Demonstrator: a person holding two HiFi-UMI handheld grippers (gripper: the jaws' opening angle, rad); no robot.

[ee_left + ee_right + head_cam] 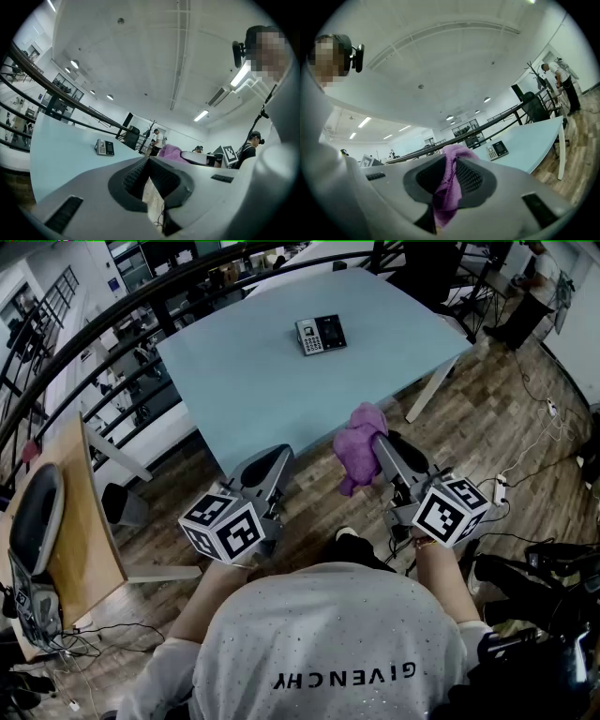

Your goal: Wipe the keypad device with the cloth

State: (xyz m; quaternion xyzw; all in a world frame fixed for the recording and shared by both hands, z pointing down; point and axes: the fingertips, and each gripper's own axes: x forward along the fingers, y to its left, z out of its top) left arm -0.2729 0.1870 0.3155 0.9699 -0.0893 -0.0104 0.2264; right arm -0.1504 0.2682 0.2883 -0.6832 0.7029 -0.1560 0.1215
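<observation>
It is an open-plan office: a black railing [141,306] runs behind the pale blue surface [244,362], a plank floor [487,418] with trailing cables [536,442] lies beside it, and strip lights [201,115] hang above it.

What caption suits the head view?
Right tool clamps a purple cloth; keypad device sits on the pale blue table.
</observation>
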